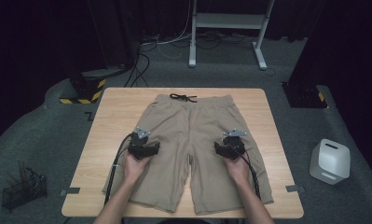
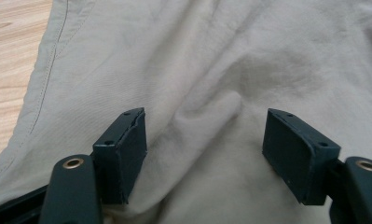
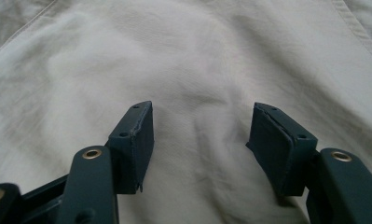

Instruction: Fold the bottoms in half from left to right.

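Here, both grippers (image 1: 144,140) (image 1: 230,140) gape over seemingly flat shorts (image 1: 189,135).

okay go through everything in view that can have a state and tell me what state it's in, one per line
shorts: spread flat on the table, waistband away from the person
drawstring: tied, lying at the waistband
left gripper: open, over a fabric fold
right gripper: open, over the fabric

Khaki shorts (image 1: 193,149) lying flat on the wooden table (image 1: 267,140)

They are spreading front up, waistband at the far edge with a dark drawstring (image 1: 182,97) trailing over it, both legs reaching toward the near edge, cloth showing soft wrinkles.
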Tool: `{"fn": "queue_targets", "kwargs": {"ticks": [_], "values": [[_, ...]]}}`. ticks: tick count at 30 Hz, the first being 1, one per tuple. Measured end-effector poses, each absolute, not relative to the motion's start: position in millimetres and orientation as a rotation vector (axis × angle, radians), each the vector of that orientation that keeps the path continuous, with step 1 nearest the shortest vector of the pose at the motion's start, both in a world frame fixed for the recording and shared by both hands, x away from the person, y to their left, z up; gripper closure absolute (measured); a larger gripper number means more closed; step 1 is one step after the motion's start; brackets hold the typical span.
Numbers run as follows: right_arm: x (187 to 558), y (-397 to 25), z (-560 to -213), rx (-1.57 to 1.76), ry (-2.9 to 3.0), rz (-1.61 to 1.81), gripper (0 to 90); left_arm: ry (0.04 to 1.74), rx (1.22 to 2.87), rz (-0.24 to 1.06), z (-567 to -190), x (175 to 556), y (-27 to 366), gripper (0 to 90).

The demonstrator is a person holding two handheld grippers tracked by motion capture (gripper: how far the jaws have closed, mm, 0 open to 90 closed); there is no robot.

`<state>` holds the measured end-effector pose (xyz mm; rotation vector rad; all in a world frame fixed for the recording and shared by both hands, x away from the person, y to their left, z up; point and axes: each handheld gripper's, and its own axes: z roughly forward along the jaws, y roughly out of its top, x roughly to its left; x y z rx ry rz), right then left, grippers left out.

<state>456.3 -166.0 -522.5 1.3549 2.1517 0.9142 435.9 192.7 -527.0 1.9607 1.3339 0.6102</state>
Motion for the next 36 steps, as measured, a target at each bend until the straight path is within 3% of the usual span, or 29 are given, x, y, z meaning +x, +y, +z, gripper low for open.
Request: {"fn": "queue_targets", "kwargs": {"ticks": [36], "values": [[374, -164, -524, 1.267, 2.222, 0.955, 40.3, 1.353, 1.940, 0.616, -527, 348, 187, 33.0]]}}
